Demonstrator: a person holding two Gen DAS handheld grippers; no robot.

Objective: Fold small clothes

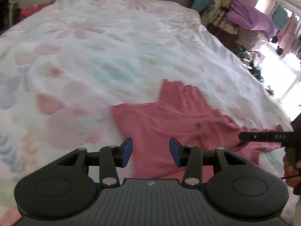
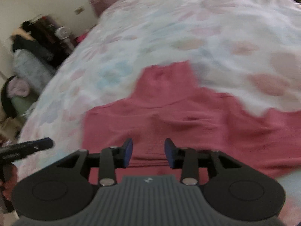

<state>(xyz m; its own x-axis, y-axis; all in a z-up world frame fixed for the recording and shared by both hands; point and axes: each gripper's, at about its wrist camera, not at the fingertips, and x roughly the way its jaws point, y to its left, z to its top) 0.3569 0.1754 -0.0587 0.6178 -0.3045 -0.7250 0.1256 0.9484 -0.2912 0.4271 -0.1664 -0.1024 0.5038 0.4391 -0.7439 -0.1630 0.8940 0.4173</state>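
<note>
A pink garment (image 1: 169,116) is lying spread flat on the bed's floral cover (image 1: 105,43), near its front edge. The left tool (image 1: 151,152) and right tool (image 2: 148,153) are hovering above it, both released, grasping nothing.

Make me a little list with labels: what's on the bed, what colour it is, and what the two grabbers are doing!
Garment: pink top, with a high neck, lying spread on the bed
Bed cover: white floral bedspread
Left gripper: open, nothing between the pads, above the top's lower part
Right gripper: open, empty, above the top
Folding: not yet visibly started
Picture: blurry
</note>
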